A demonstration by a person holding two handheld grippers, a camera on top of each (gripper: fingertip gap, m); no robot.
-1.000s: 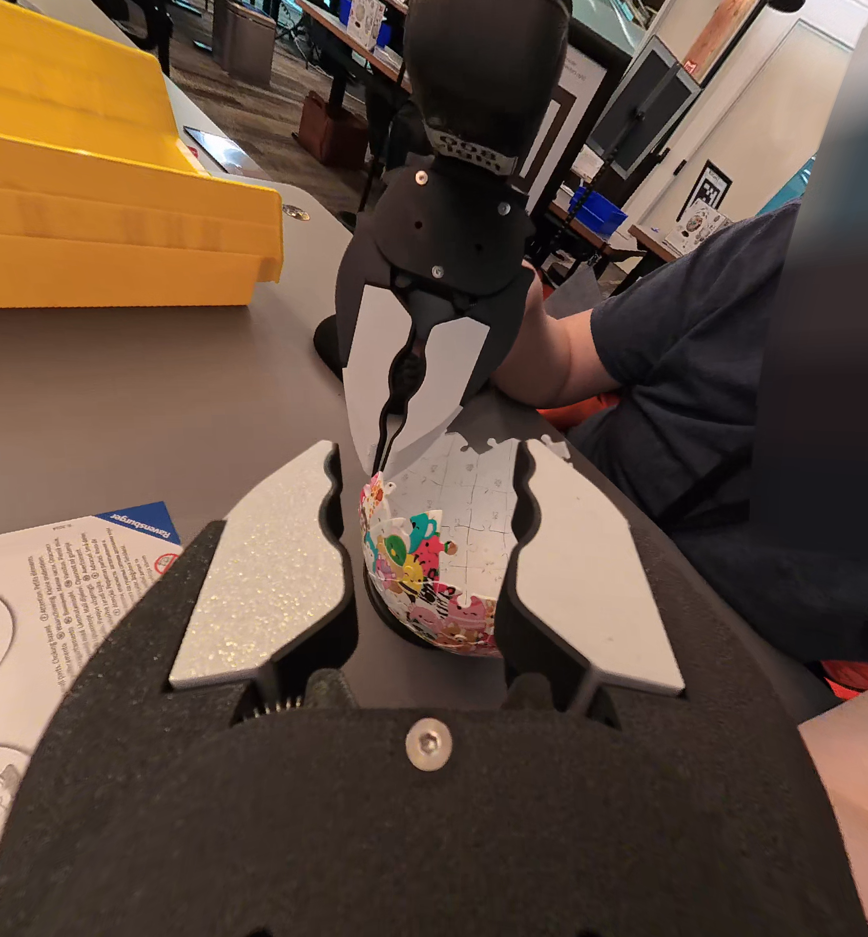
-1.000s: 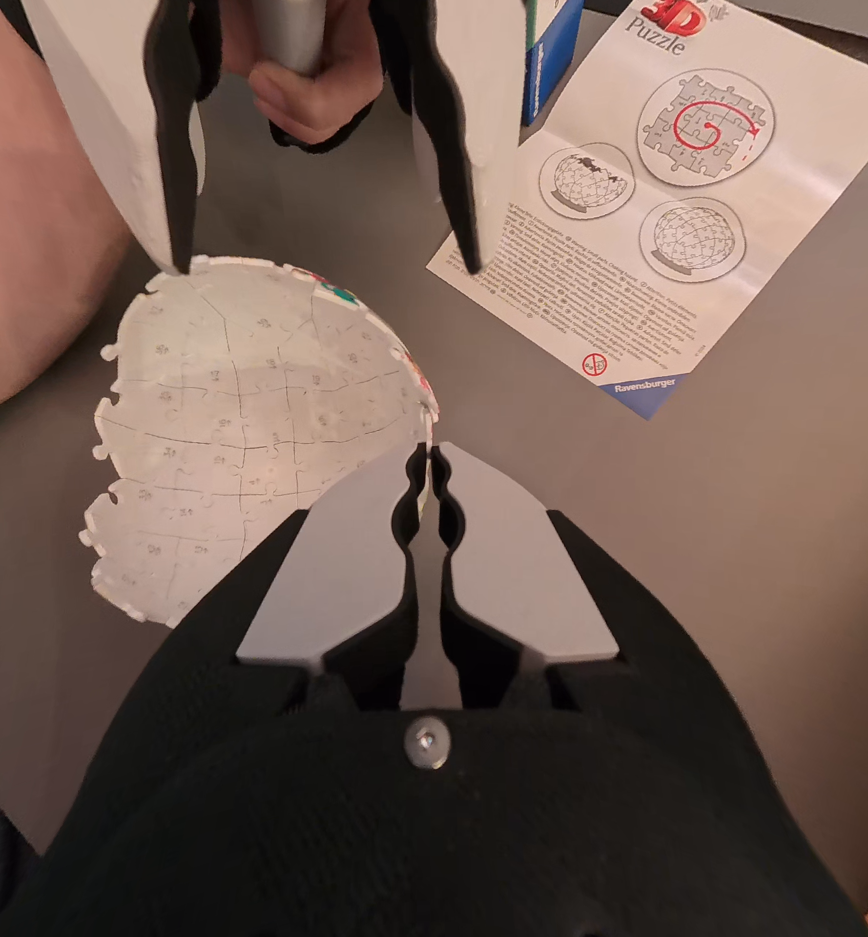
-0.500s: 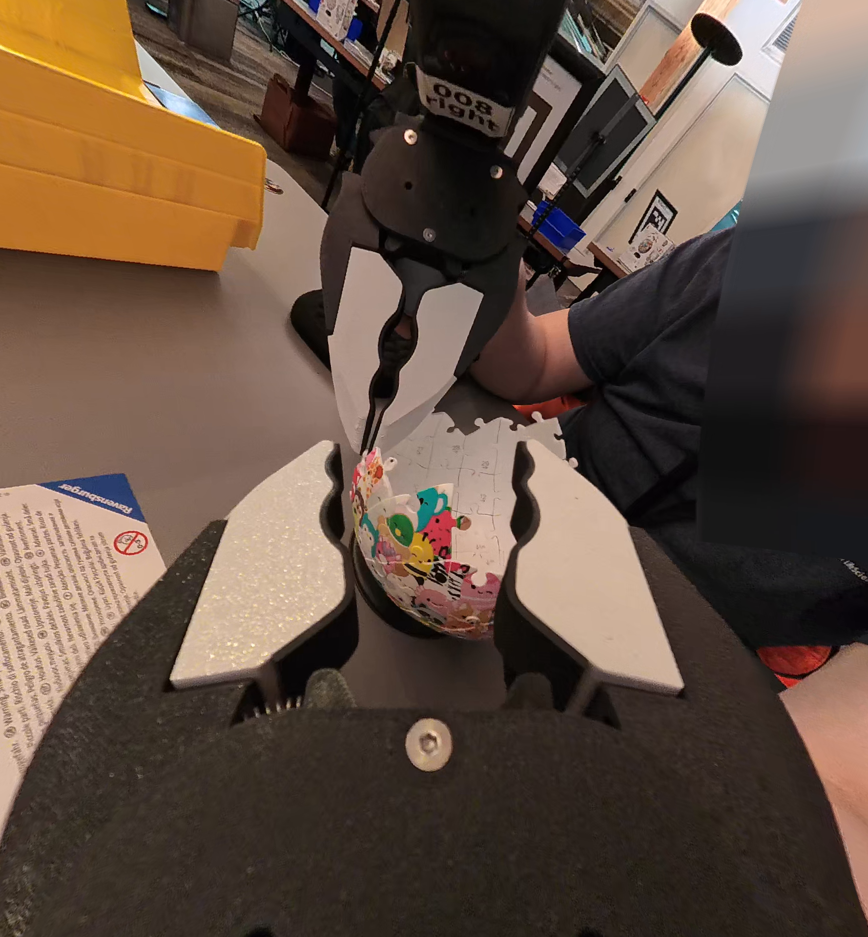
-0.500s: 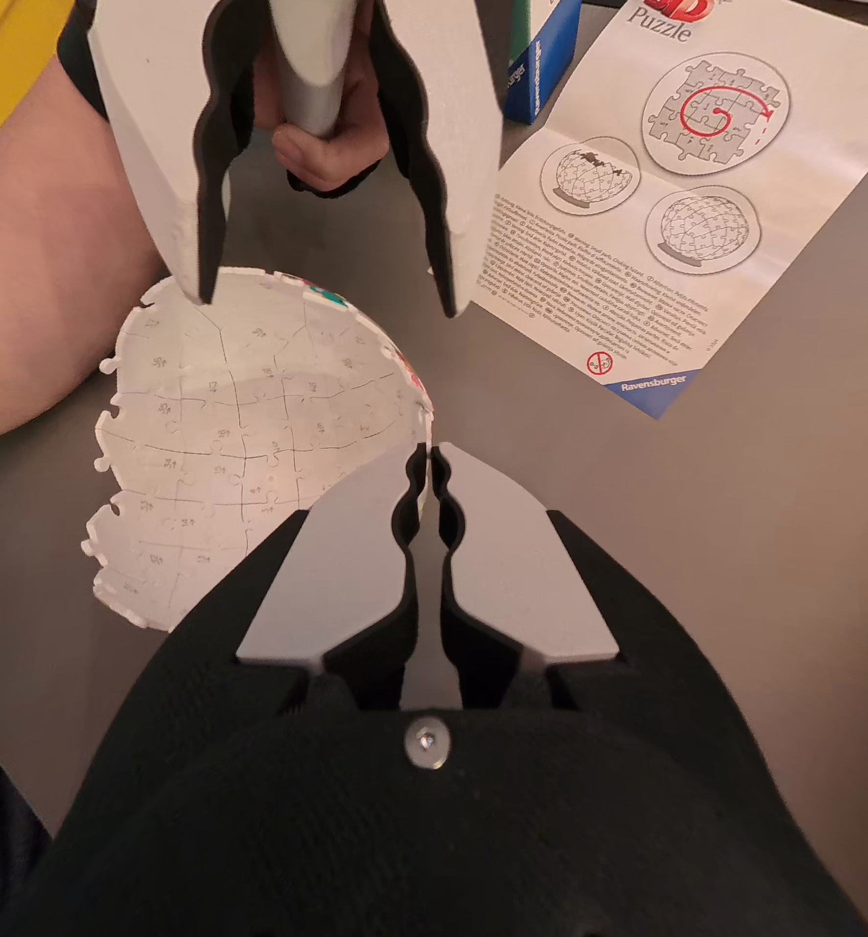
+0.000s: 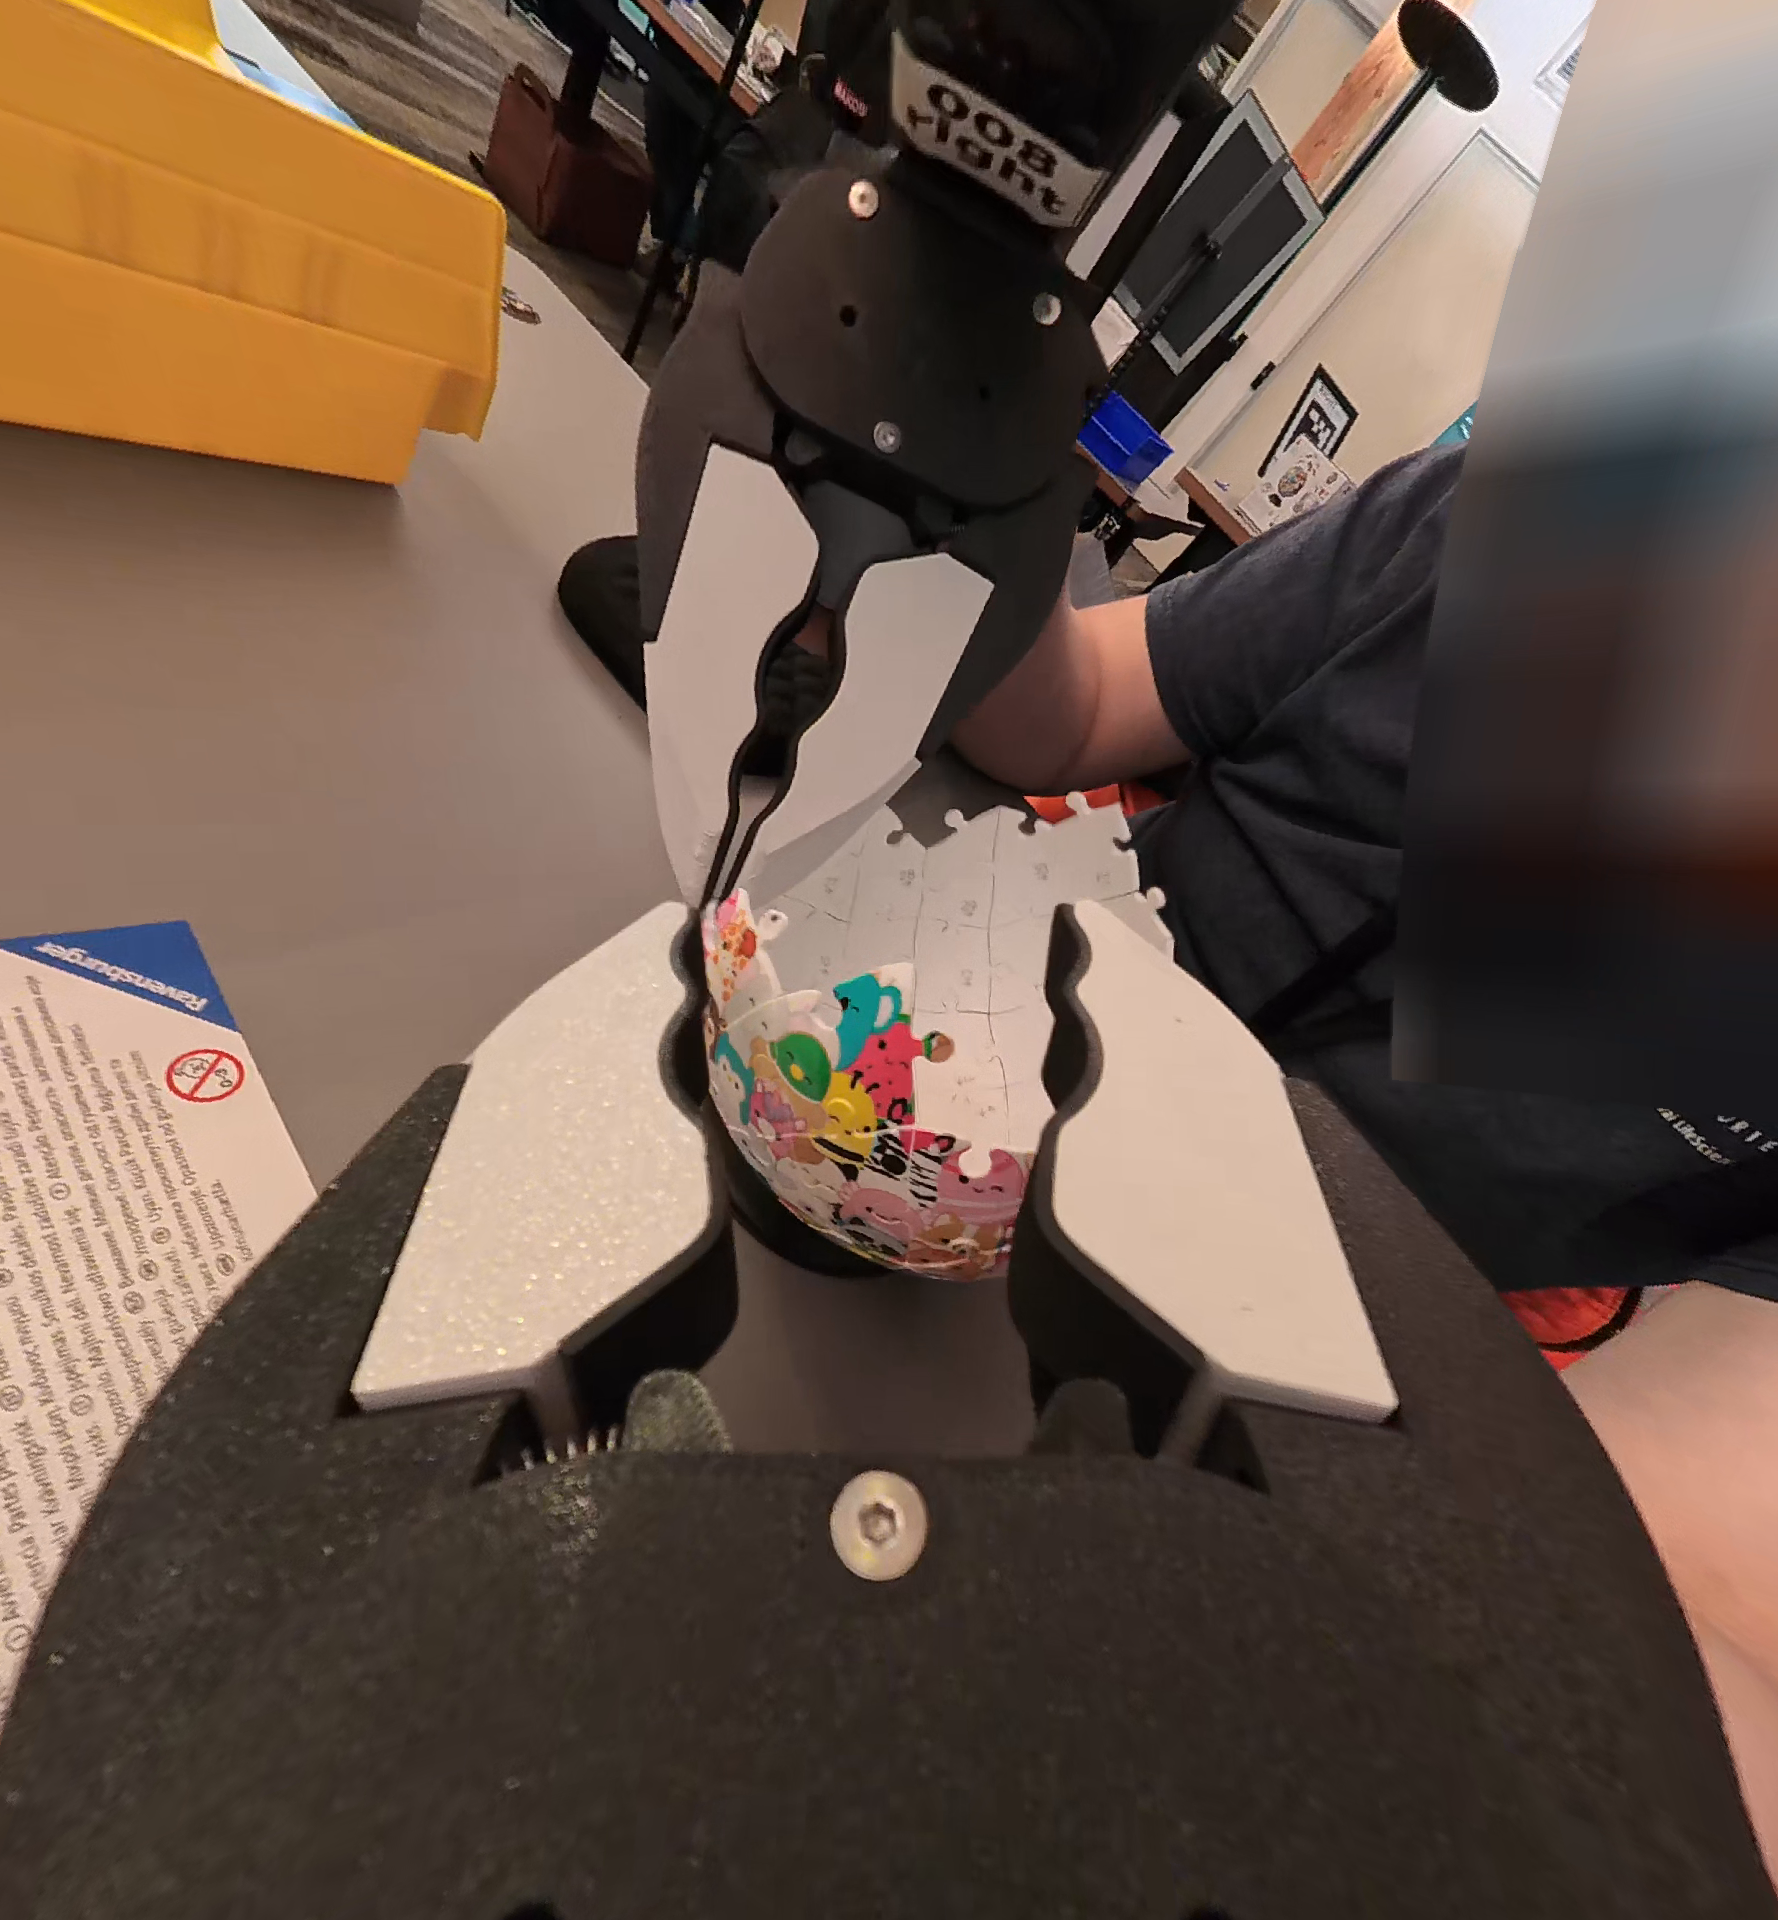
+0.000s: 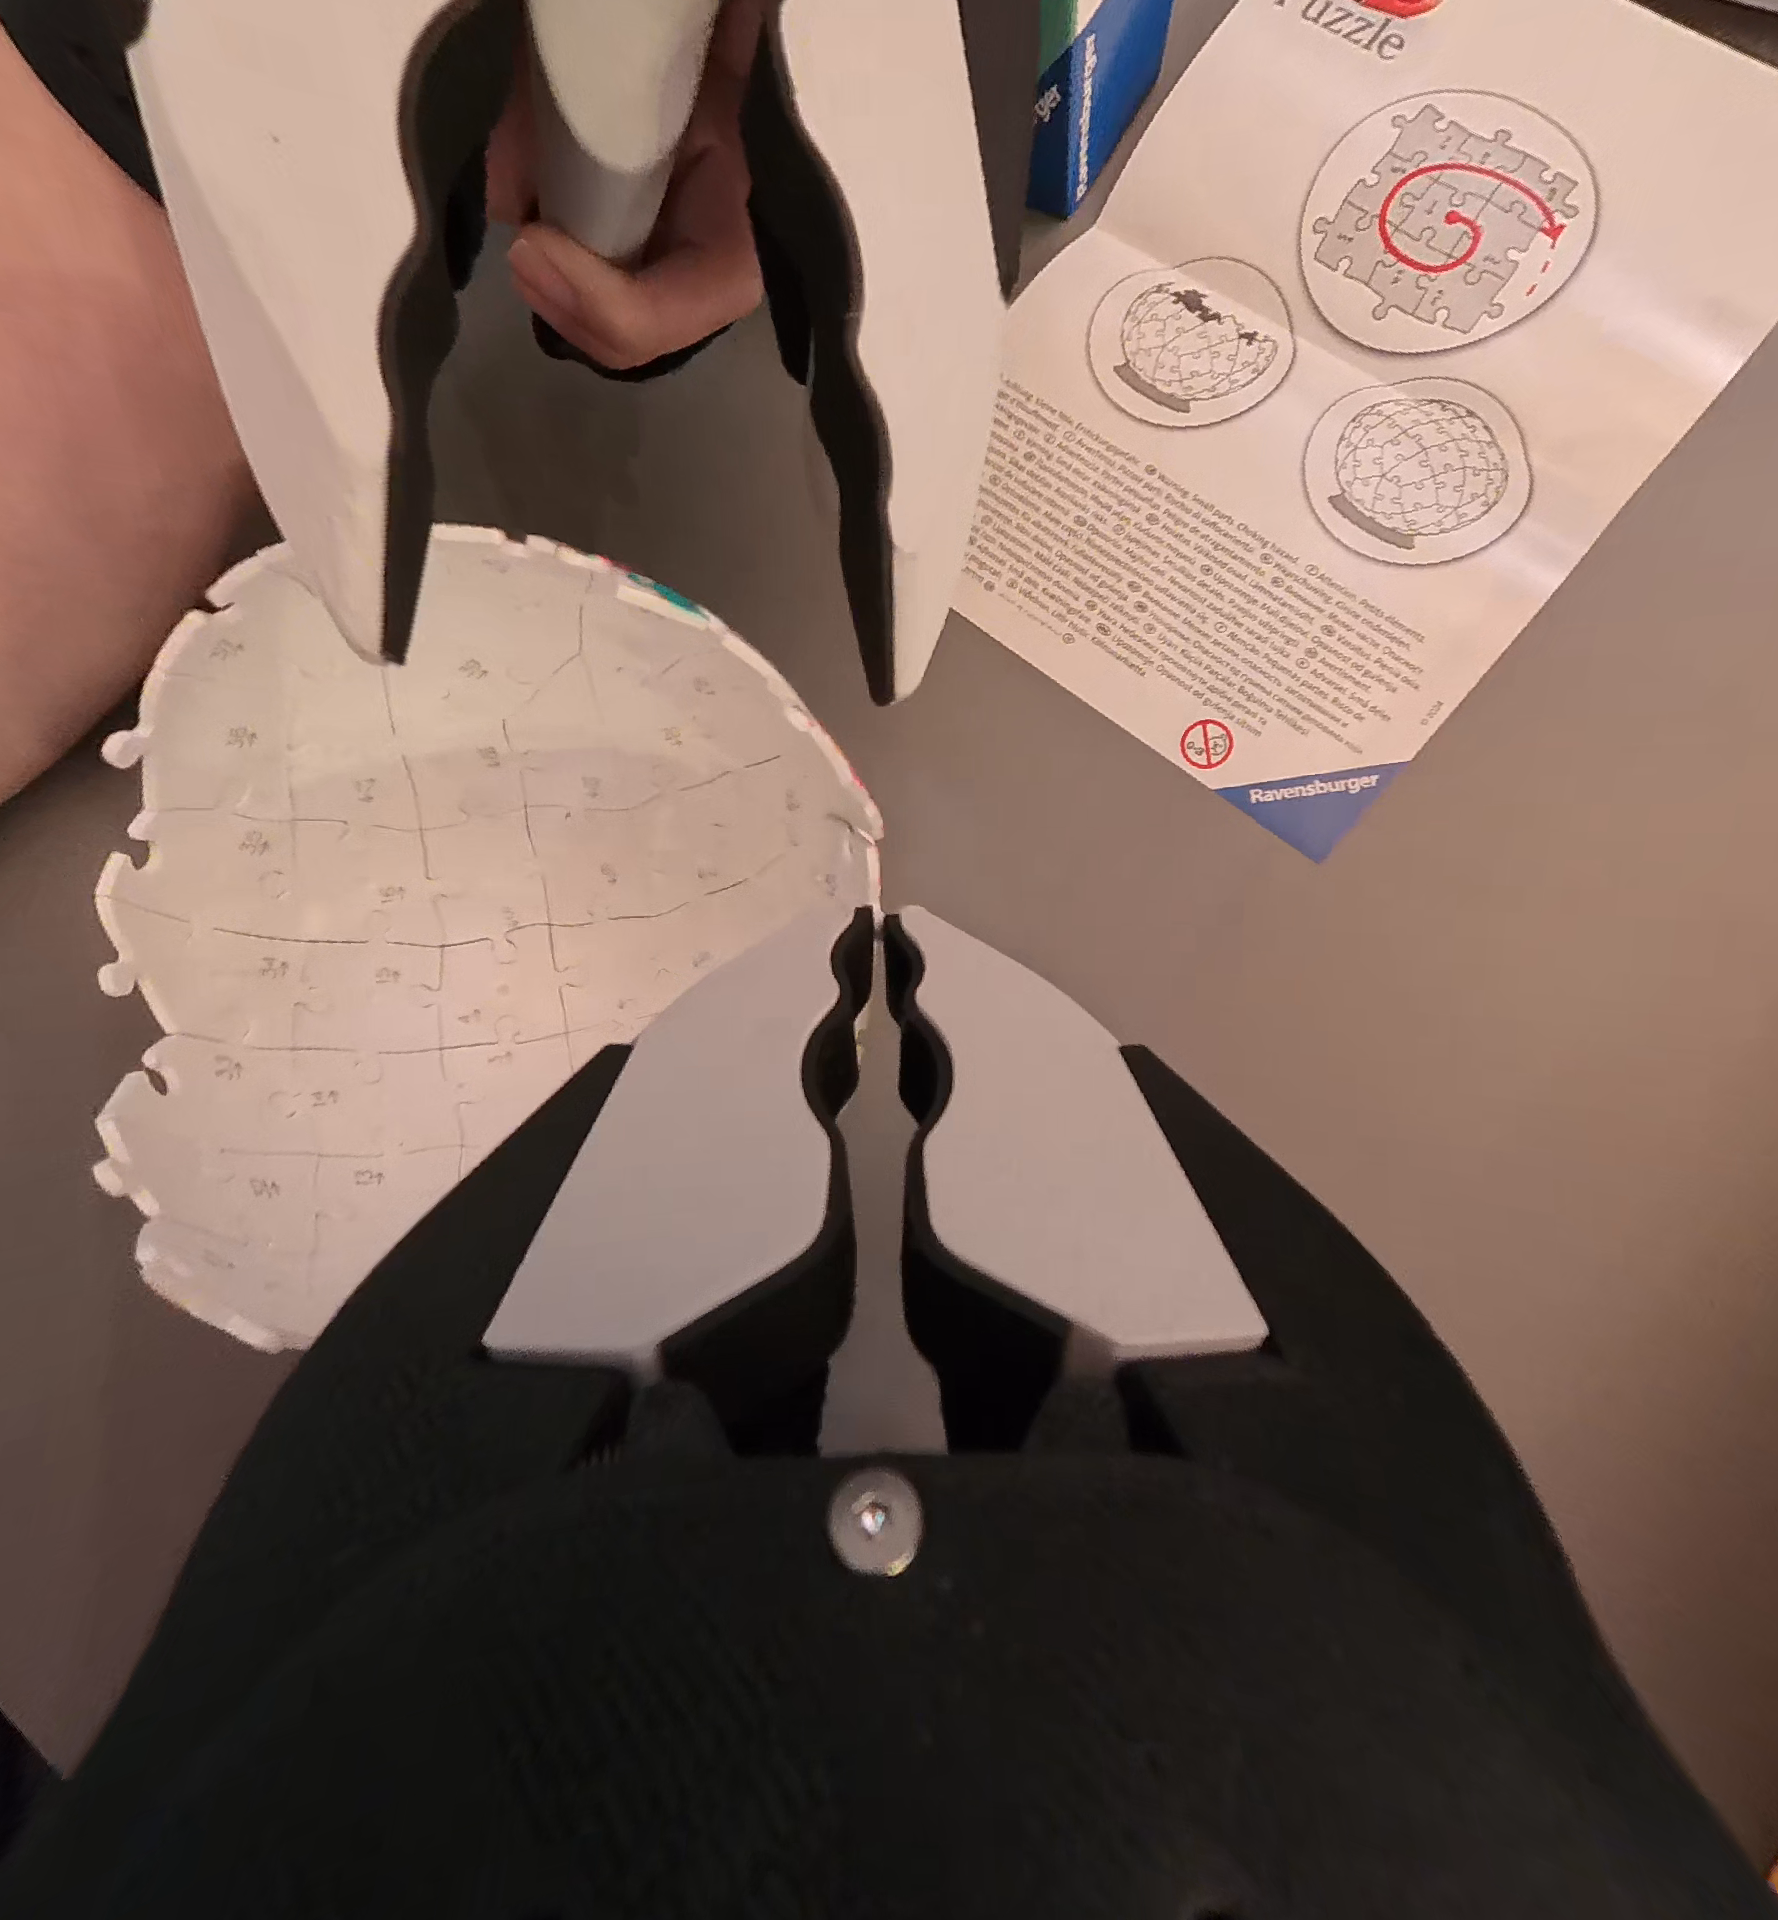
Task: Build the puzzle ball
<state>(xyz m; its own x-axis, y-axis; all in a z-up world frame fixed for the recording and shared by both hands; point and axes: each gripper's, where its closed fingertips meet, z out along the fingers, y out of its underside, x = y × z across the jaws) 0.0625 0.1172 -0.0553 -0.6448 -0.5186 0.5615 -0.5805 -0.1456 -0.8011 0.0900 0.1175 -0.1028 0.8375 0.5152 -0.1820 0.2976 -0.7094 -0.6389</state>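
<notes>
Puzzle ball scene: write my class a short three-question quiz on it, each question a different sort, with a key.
1. True or false: the right gripper is shut on the rim of the puzzle ball.
2. The left gripper is: A) open around the ball, B) shut beside it, C) out of view.
3. Fill in: the instruction sheet lies on the ___.

Key: 1 true; 2 A; 3 table.

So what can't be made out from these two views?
- Left wrist view: what the puzzle ball shell rests on, hidden by the left gripper.
- Right wrist view: the shell's near rim, covered by the right gripper.
- Both: any loose pieces, none in frame.
- Blue box: cut off by the top edge.
</notes>
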